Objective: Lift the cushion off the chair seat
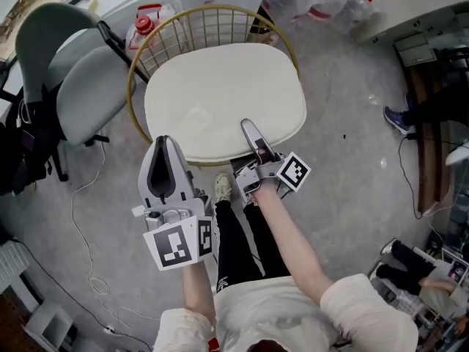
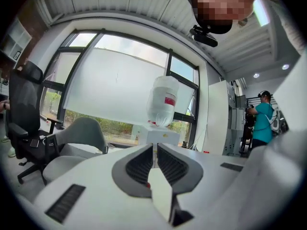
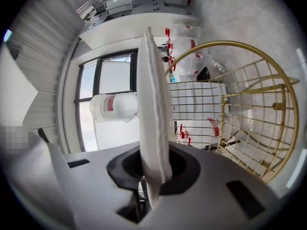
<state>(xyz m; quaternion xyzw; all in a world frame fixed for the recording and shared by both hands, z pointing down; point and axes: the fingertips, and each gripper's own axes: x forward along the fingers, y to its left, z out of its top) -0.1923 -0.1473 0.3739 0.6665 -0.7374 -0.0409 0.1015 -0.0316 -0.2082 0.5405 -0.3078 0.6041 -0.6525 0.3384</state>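
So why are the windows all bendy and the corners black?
Left gripper view: the wide-angle lens bows the window frames, darkens the corners, and daylight glares white. Right gripper view: same bending on the gold wire chair; the close cushion looms large. Head view: straighter, evenly lit.

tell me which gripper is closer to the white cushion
Right. The right gripper is clamped on the cushion at its near edge. The left gripper hovers beside it over that edge, jaws together, not gripping it.
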